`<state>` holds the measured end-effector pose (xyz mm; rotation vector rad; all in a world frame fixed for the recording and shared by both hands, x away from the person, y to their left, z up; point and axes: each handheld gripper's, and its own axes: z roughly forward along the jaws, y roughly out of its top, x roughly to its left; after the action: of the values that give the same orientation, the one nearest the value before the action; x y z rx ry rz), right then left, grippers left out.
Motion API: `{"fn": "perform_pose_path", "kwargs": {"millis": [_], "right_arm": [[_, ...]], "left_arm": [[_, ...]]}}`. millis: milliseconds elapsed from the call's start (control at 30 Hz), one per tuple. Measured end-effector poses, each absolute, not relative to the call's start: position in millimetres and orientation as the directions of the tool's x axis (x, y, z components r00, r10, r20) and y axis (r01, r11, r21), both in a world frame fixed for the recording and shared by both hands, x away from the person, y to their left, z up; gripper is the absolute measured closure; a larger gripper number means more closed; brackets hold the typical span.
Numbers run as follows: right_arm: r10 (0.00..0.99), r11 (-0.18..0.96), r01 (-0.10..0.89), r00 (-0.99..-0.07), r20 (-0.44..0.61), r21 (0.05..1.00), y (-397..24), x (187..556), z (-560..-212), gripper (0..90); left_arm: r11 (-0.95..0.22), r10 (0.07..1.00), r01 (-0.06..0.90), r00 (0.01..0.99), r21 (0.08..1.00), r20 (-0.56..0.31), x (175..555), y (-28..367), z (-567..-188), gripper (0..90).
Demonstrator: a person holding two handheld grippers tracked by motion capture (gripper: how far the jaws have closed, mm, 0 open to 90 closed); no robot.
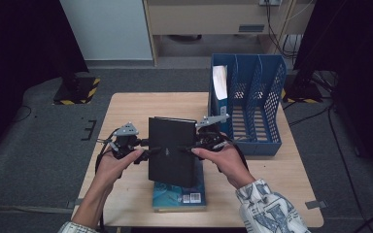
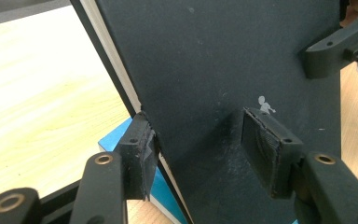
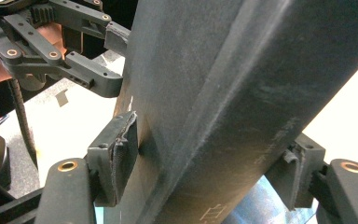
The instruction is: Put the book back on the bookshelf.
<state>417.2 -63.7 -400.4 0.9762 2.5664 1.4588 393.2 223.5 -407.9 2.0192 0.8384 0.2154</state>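
One wooden table carries everything here, standing on grey carpet. At its far right corner sits a blue file rack with perforated dividers; its leftmost slot holds a blue folder with a white sheet sticking up, and the other slots look bare.

Near the middle of the table, toward the near edge, a black book is held up off the surface, its cover facing the high camera and its far edge tipped up. Beneath it lies a blue book flat on the table, a barcode label showing at its near right corner.

The left gripper comes in from the left and pinches the black book's left edge: in the left gripper view one pad sits against the page edge and back, the other pad presses on the dark cover. The right gripper meets the book's right edge at the spine; in the right gripper view its two pads bracket the spine, both touching it, so the jaws are clamped on the book. Each gripper's own view also shows the other gripper's jaws on the opposite edge.
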Motion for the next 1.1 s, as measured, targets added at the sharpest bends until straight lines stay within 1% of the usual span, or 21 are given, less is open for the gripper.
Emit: {"fn": "perform_pose_path", "kwargs": {"millis": [167,300,367,600,767,933,1100], "right_arm": [[0.532,0.366,0.502,-0.803,0.266,0.783,-64,418,-400,32.0],[0.536,0.373,0.493,-0.806,0.252,0.786,-63,418,-397,33.2],[0.538,0.368,0.487,-0.806,0.245,0.792,-64,419,-394,34.6],[0.536,0.373,0.475,-0.811,0.233,0.797,-63,419,-391,36.0],[0.546,0.371,0.465,-0.81,0.217,0.803,-61,422,-386,38.0],[0.562,0.371,0.433,-0.809,0.173,0.822,-57,427,-379,39.3],[0.574,0.392,0.396,-0.811,0.116,0.83,-55,432,-374,39.7]], "left_arm": [[-0.361,0.64,0.473,0.752,0.803,-0.155,392,223,-407,46.3],[-0.345,0.663,0.464,0.736,0.816,-0.138,392,225,-404,55.3],[-0.34,0.668,0.463,0.732,0.819,-0.137,392,225,-403,57.6],[-0.346,0.669,0.46,0.732,0.818,-0.129,392,227,-399,60.0],[-0.329,0.683,0.457,0.72,0.827,-0.126,396,227,-396,60.7],[-0.295,0.702,0.462,0.699,0.836,-0.139,403,228,-397,60.4],[-0.304,0.703,0.465,0.698,0.831,-0.133,413,224,-394,60.0]]}}
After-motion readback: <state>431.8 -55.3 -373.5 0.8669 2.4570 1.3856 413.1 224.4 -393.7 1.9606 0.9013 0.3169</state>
